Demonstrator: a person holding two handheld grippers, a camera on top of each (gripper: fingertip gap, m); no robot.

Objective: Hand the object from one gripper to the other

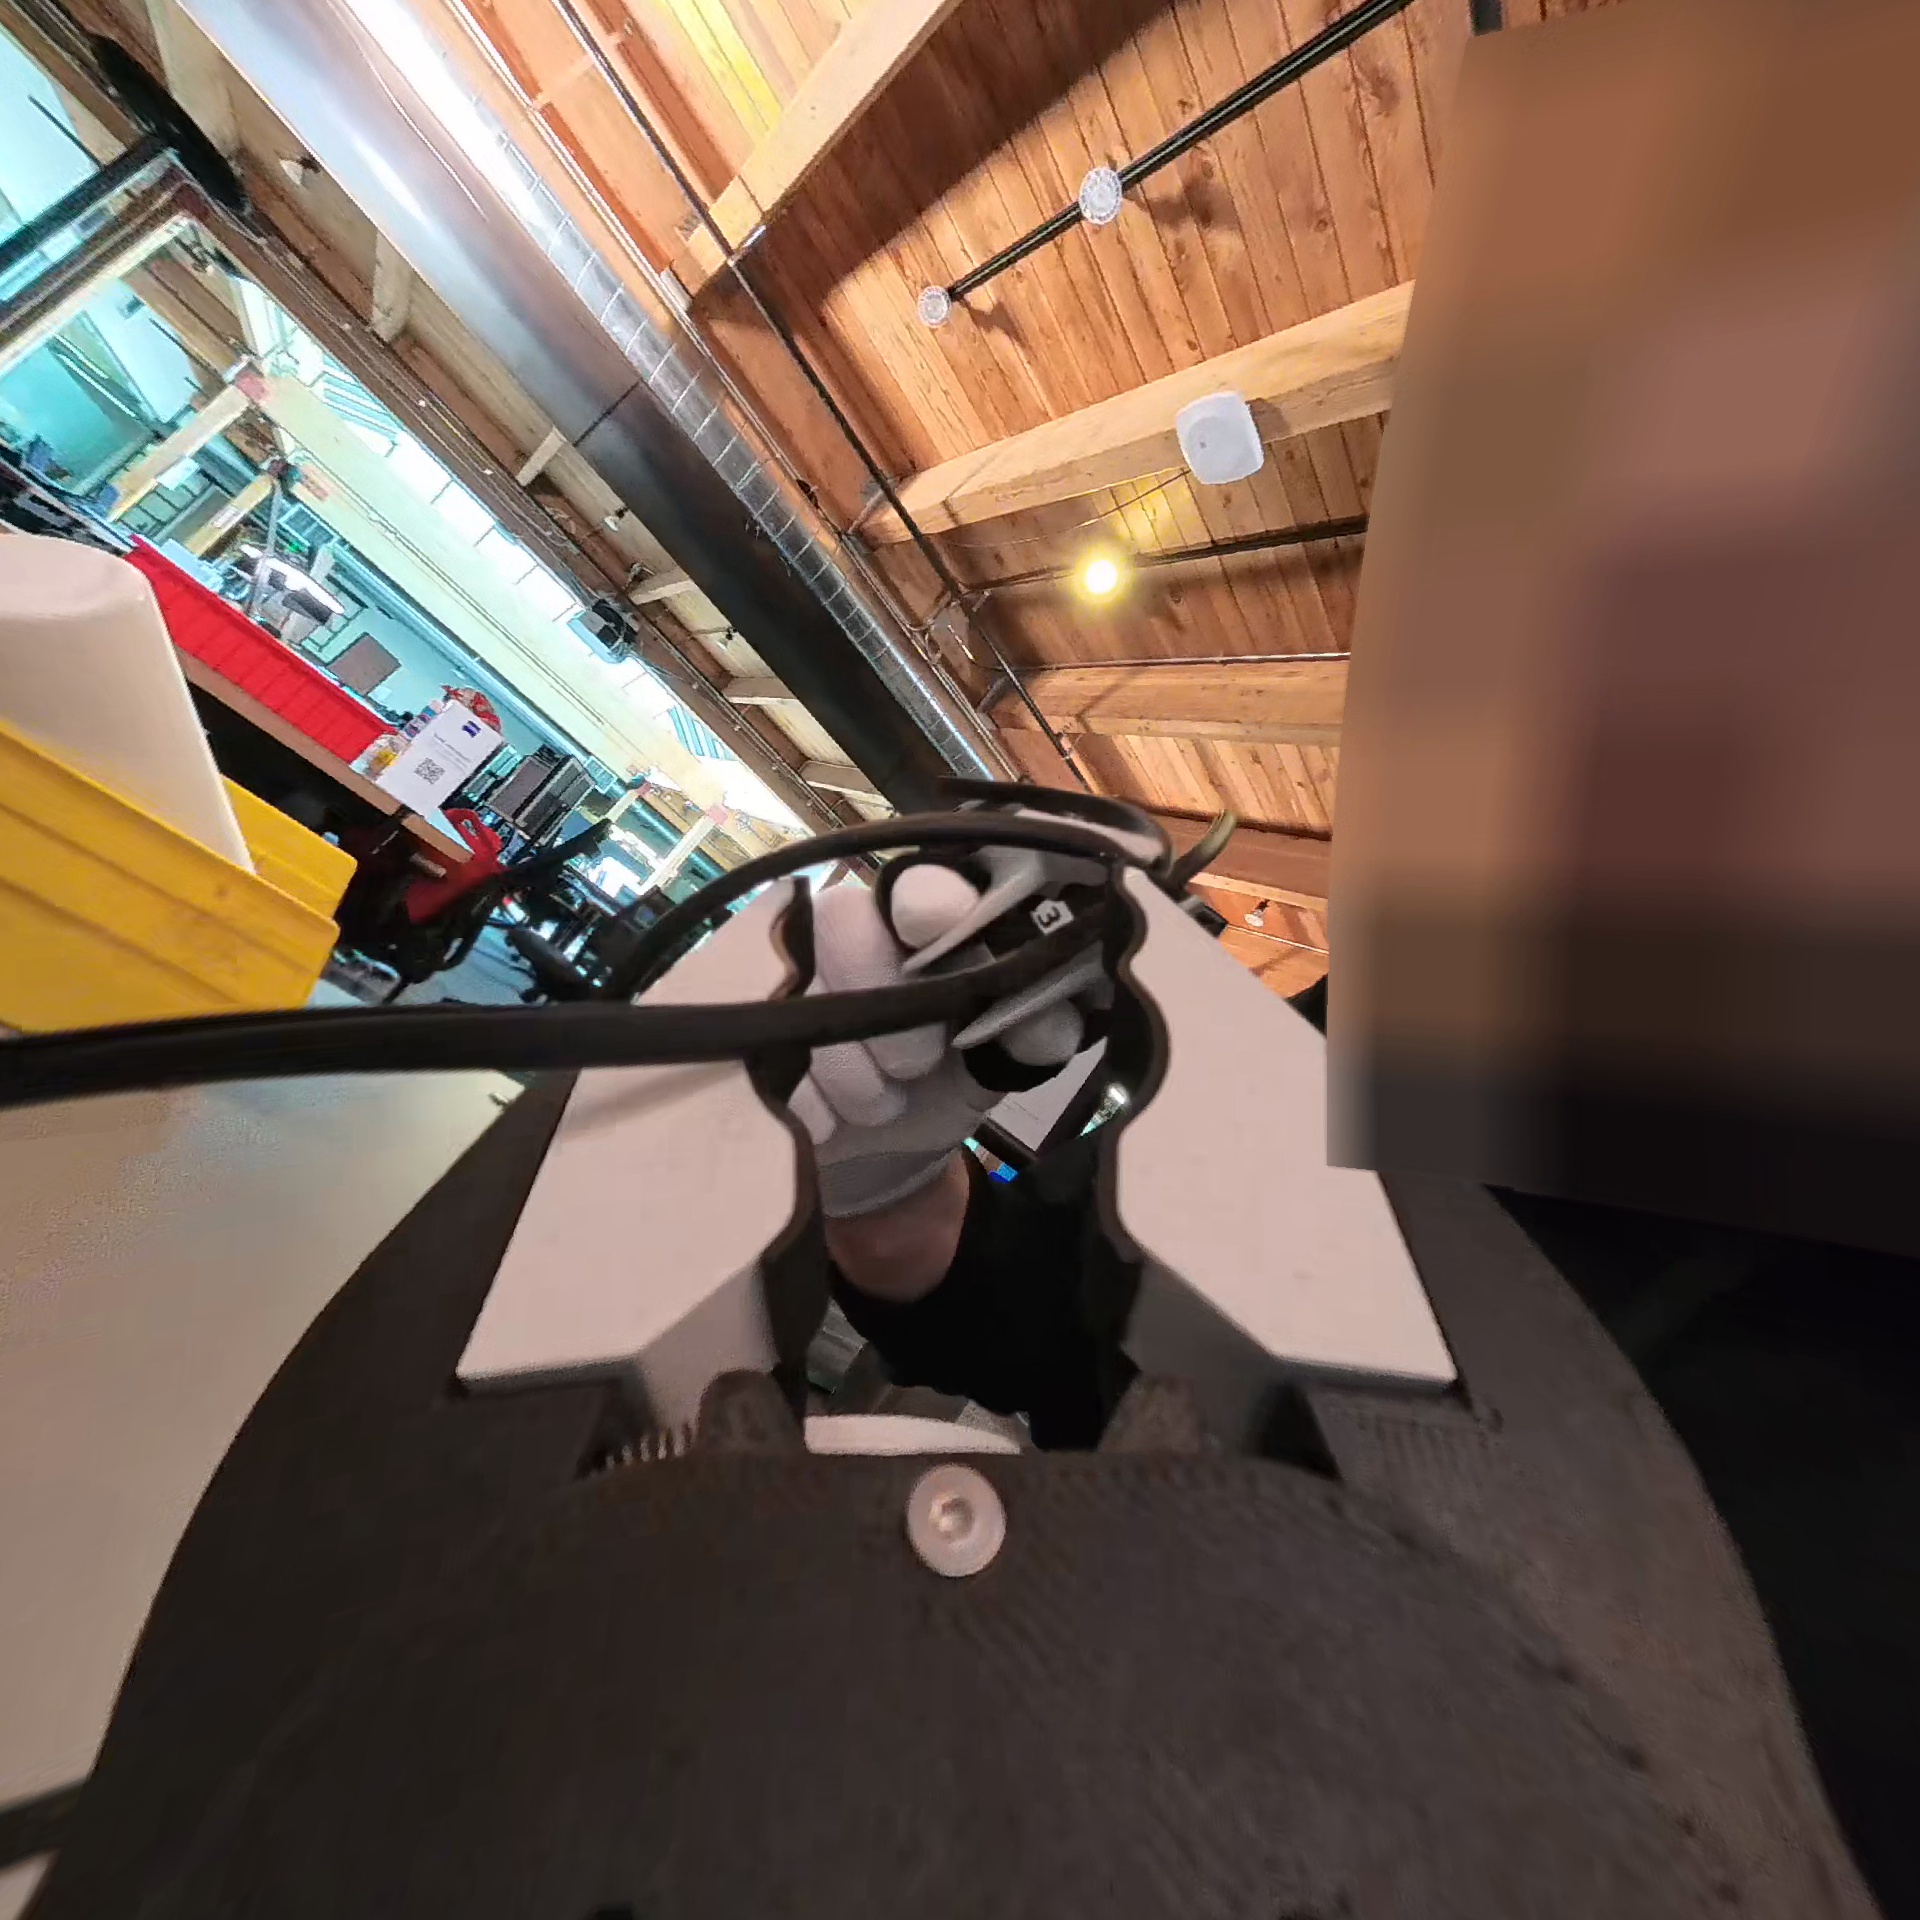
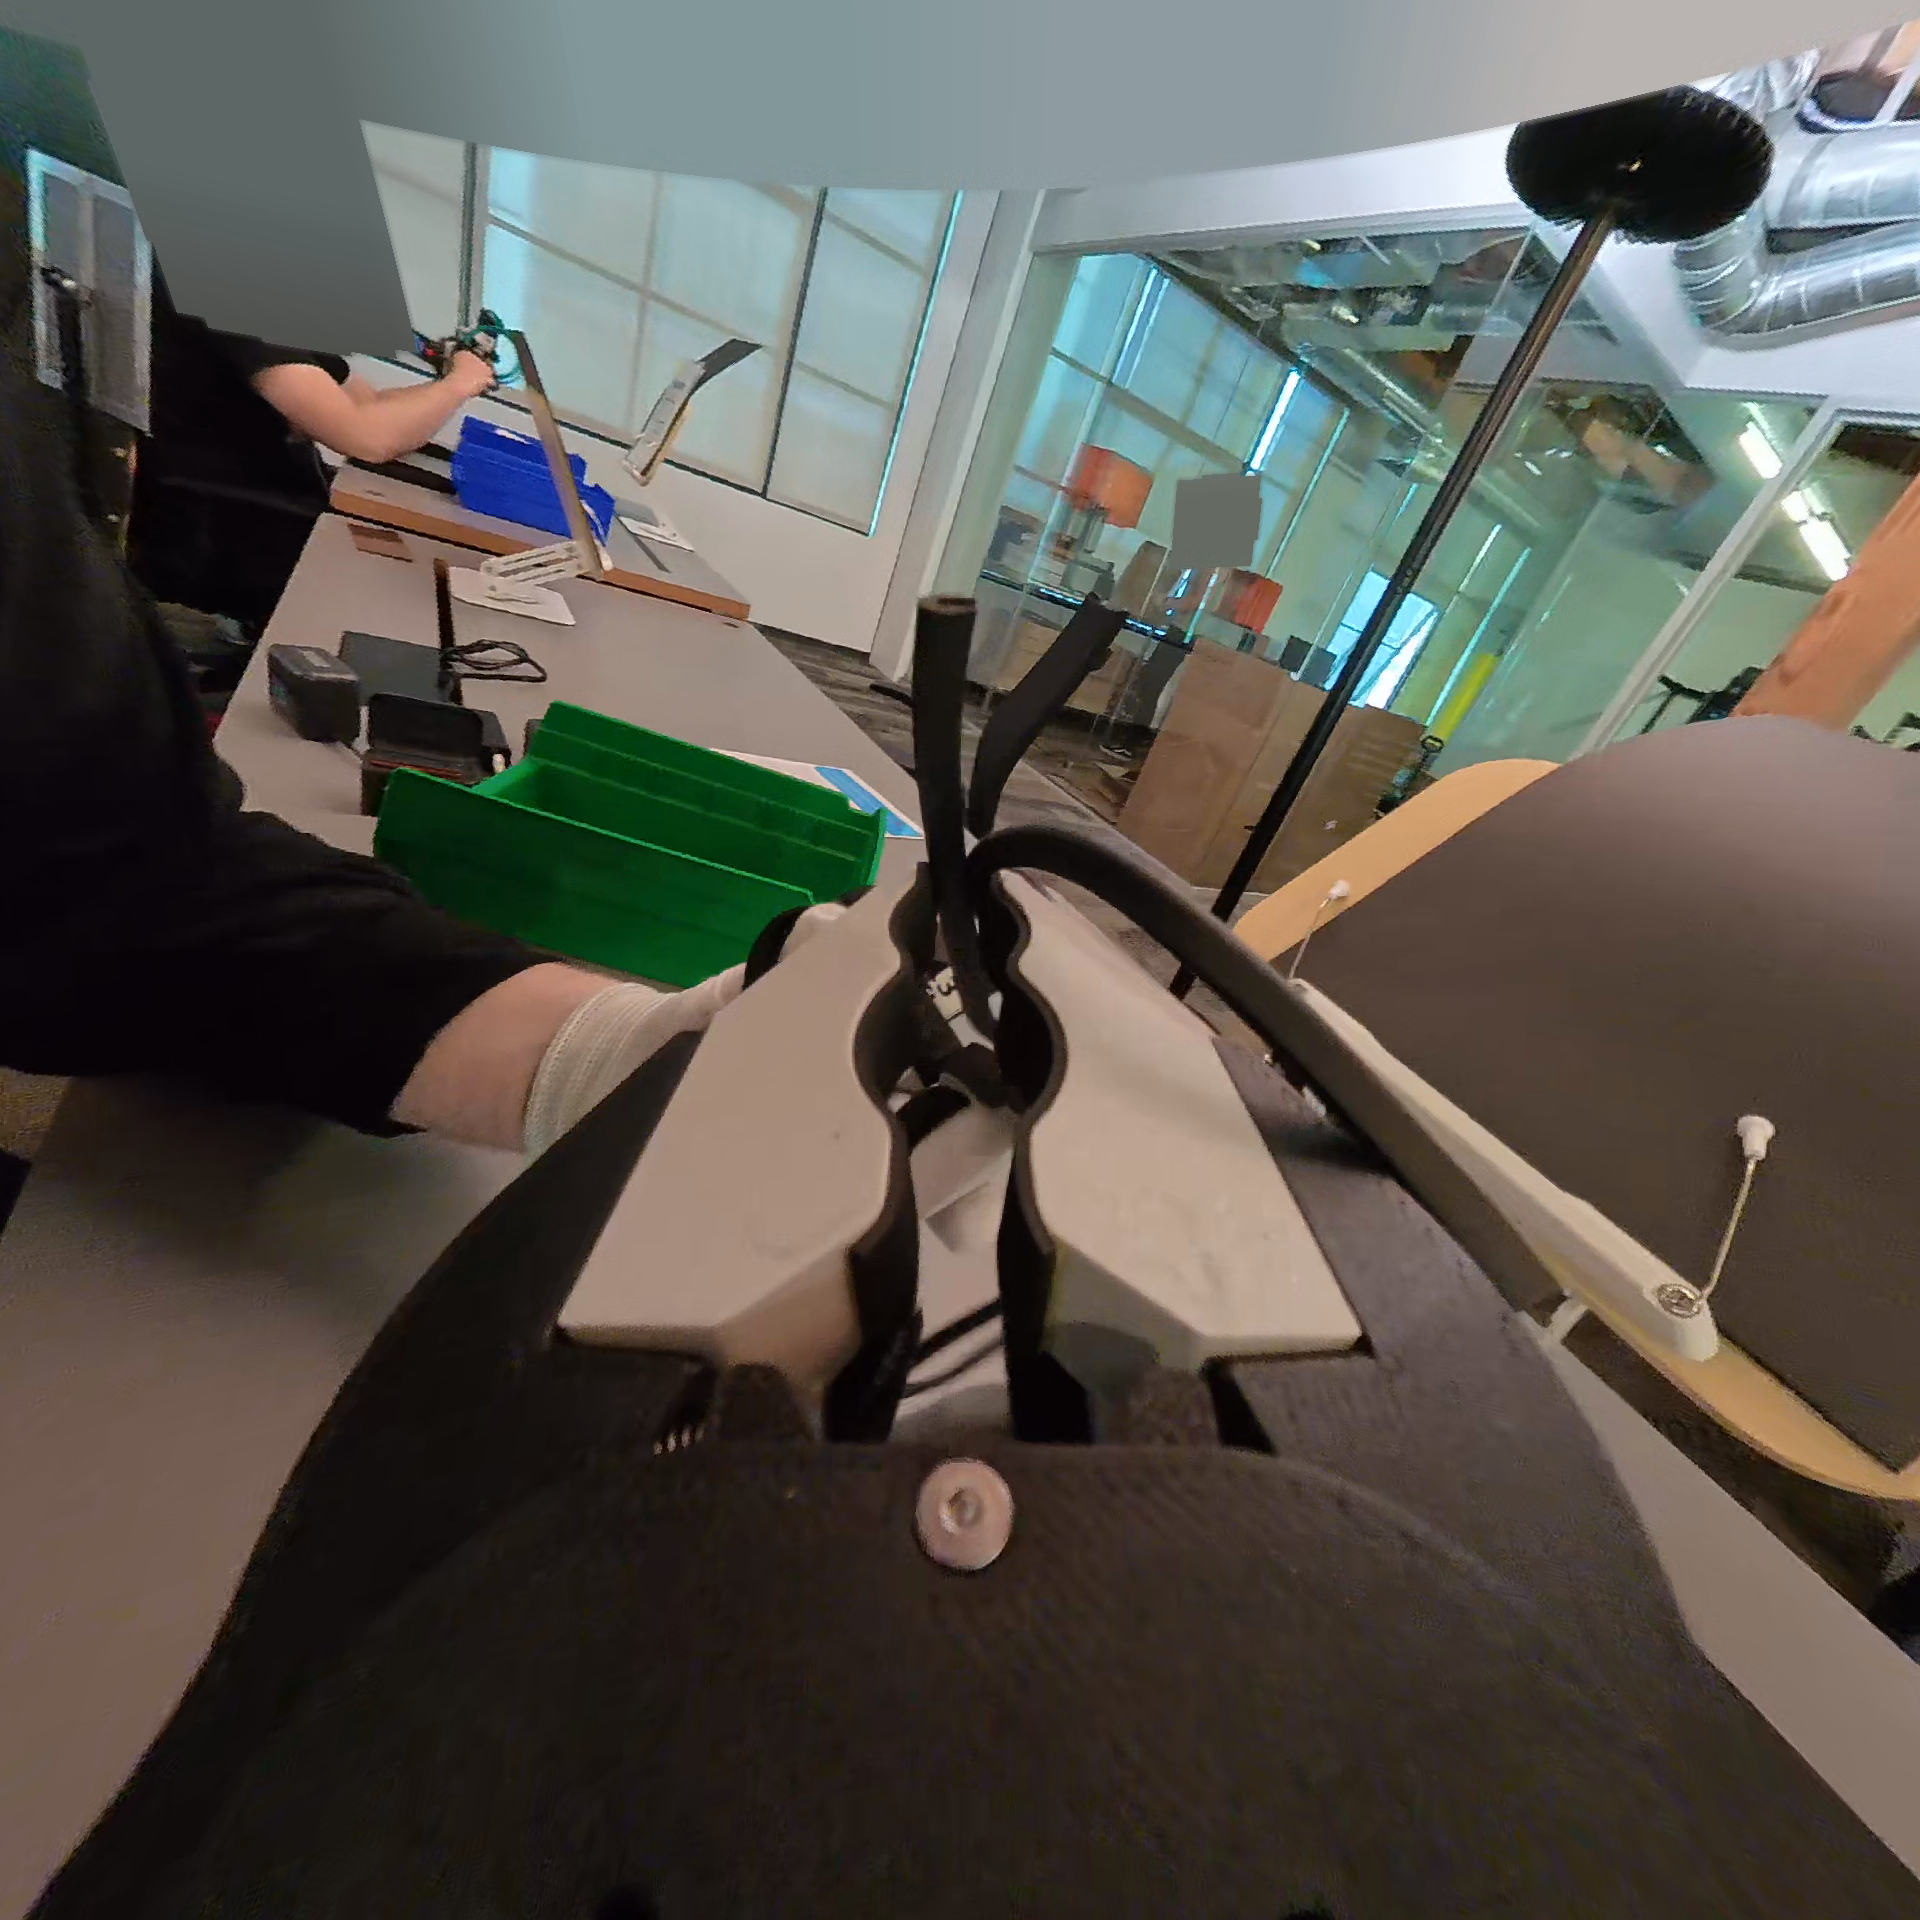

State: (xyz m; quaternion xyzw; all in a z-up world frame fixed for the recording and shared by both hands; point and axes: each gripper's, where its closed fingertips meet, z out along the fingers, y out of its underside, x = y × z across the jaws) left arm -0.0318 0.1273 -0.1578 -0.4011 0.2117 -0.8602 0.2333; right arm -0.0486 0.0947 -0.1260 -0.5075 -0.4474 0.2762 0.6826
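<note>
Item: black cable (image 2: pixel 948 831), mid-handover, held up over the grey table (image 2: pixel 644 665).

1. Step in hand, as judged: the transfer itself. The two grippers are meeting nose to nose, the cable running between them.
2. Next move, as judged: one gripper needs a sure pinch before the other lets go; which is giving and which receiving cannot be told.
3. Right gripper (image 2: pixel 961 925): fingers (image 2: pixel 790 1122) are standing nearly pressed together, pinching the cable at the tips; its cut end is sticking upward beyond them.
4. Left gripper (image 1: pixel 961 935): fingers (image 1: pixel 665 1143) are standing moderately spread. The cable is crossing its tips, but a firm grip cannot be told.
5. Gloved hand (image 1: pixel 883 1049): showing between the left fingers, holding the opposite tool.
</note>
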